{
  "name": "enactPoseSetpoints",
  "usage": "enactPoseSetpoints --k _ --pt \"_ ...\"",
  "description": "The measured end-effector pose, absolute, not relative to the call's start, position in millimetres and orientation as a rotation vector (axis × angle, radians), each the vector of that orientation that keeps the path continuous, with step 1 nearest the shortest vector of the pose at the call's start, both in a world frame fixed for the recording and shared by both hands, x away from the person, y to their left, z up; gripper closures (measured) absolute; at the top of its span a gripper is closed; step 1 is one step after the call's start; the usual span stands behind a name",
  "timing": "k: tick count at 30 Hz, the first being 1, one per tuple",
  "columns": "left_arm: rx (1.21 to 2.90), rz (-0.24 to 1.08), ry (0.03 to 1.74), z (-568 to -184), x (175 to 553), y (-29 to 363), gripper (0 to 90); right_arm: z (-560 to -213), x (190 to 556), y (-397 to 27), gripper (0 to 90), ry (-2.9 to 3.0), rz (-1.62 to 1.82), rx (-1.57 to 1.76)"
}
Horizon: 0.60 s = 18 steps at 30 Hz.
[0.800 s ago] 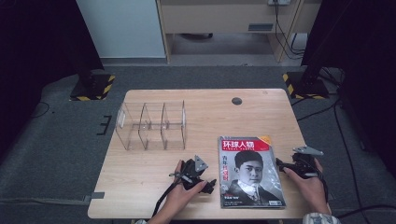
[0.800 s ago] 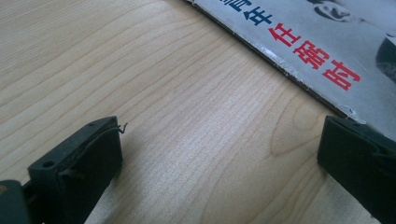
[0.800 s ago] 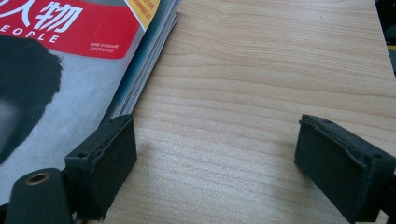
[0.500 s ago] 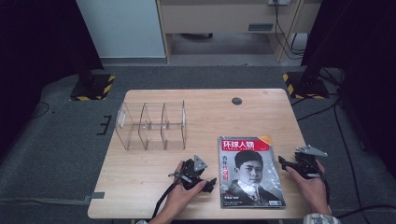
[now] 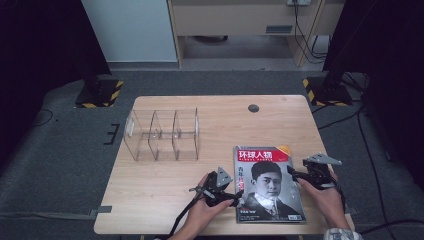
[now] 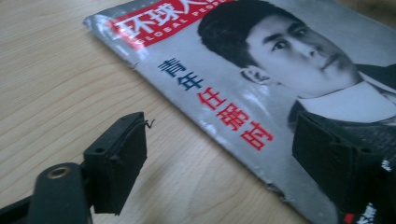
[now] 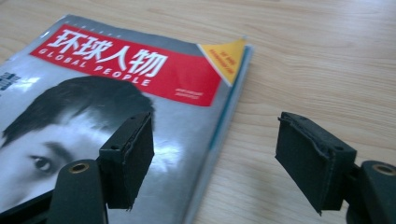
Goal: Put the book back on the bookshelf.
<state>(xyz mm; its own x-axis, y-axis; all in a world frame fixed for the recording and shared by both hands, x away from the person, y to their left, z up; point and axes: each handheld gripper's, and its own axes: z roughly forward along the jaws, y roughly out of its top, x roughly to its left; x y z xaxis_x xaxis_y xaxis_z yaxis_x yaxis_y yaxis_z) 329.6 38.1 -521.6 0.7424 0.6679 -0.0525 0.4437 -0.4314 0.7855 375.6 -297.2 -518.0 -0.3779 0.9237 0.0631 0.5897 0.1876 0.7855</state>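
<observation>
— Black foam pads (image 6: 122,158) stand wide apart on the left gripper (image 5: 235,192), one jaw over bare wood, the other over the magazine (image 5: 267,182), gripping nothing. What does the step ask of it?

— Judging from the frame, a clean straddle of the spine edge: one jaw should slide low under the bound edge while the other settles on the cover, and only then close. A shallow pinch on glossy paper would likely slip.

— And the right gripper (image 5: 296,175)?

— Its jaws are likewise spread wide and empty, bracketing the magazine's open, page-side edge. It would do well to catch the whole thickness, not the top cover alone, or the pages may fan out.

— How does the magazine itself look?

— Flat, face up, near the front right of the wooden table (image 5: 165,190). A red masthead with white characters tops a grey portrait cover; a yellow triangle marks one upper corner. The spine edge looks slightly scuffed.

— Anything beyond?

— A clear acrylic divider rack (image 5: 162,135) stands well apart, to the left and farther back.
</observation>
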Motion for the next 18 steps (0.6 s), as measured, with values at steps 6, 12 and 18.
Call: enactPoseSetpoints --k 6,12,18 --pt "2.109 0.326 0.784 -524.1 325.6 29.3 26.1 -522.1 378.5 -291.5 26.0 2.079 1.051 1.431" --pt "2.155 0.296 0.740 -530.8 322.8 20.0 28.2 -526.2 379.3 -285.5 28.7 2.122 1.058 1.438" --pt "2.184 0.313 0.726 -533.7 321.9 16.7 29.0 -528.8 379.4 -280.9 31.6 2.160 1.053 1.432"
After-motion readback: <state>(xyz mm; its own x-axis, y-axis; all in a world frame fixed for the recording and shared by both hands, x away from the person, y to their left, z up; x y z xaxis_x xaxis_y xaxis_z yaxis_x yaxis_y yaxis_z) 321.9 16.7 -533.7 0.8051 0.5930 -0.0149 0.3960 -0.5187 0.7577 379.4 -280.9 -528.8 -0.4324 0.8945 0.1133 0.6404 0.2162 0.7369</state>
